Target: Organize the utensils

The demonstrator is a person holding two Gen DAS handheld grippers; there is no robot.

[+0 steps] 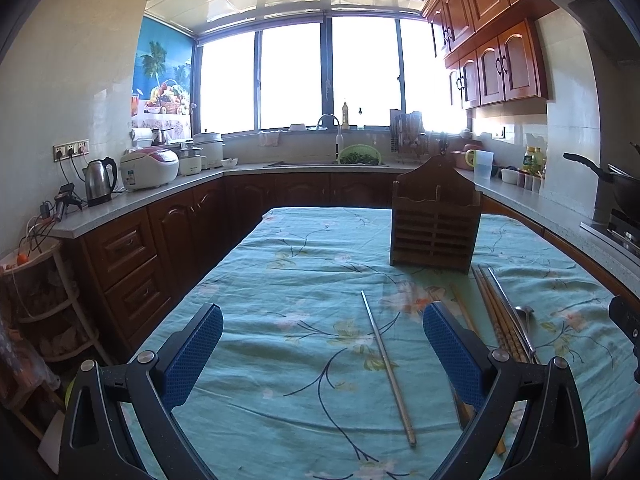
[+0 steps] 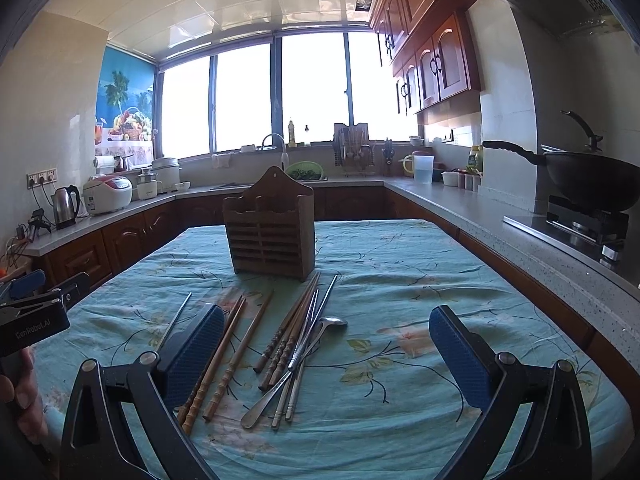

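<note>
A wooden slatted utensil holder stands upright on the table. In front of it lie several wooden chopsticks, metal chopsticks and a metal spoon in a loose pile. One metal chopstick lies apart to the left. My left gripper is open and empty above the table, the lone chopstick between its fingers. My right gripper is open and empty above the pile. The left gripper's body shows at the left edge of the right wrist view.
The table carries a teal floral cloth. Kitchen counters run around it: kettle and rice cooker at left, sink at the back, a wok on the stove at right.
</note>
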